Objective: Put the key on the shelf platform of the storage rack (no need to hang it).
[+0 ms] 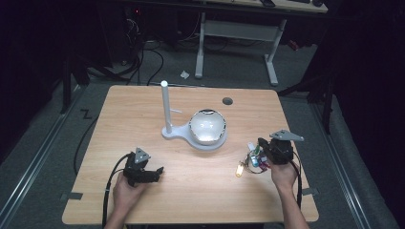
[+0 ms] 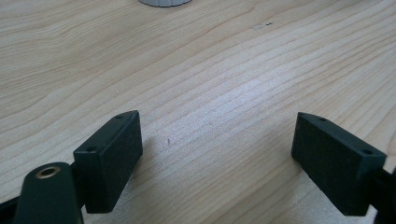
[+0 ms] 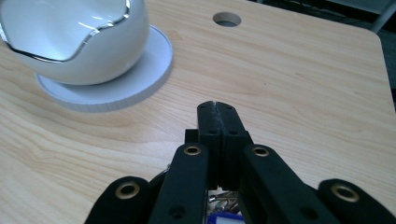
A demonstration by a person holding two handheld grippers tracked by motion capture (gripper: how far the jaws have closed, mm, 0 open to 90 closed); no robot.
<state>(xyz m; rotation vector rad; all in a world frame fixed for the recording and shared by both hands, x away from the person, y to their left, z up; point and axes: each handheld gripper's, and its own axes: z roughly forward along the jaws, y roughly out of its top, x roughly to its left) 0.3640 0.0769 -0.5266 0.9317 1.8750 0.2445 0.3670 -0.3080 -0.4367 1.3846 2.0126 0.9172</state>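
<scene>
Resting at the lower left of the high view, the left gripper (image 1: 158,170) sits low on the tabletop (image 1: 143,105) with its jaws spread wide; in the left gripper view nothing but bare wood grain lies between them. It takes no part in the grip, so any recovery of a dropped item would require a fresh reach across the surface.

At the centre of the high view stands a white stand with an upright post (image 1: 165,107) and a round base carrying a glossy white egg-shaped shell (image 1: 207,126) with a chrome seam. In the right gripper view the shell (image 3: 74,37) sits at the upper left, well apart from the jaws.

At the lower right of the high view, the right gripper (image 1: 259,143) has its jaws pressed together, apparently on the ring or cord of a key bunch (image 1: 253,160) with coloured tags and a small yellow fob (image 1: 239,170) hanging beneath it, just above the tabletop. The exact contact point cannot be read from the pictures.

Risks, as judged:
- A thin ring held at the jaw tips may slip out under swing.
- The dangling fob may drag or snag on the tabletop.
- A carry toward the stand may strike the shell and tip it off its base.
</scene>
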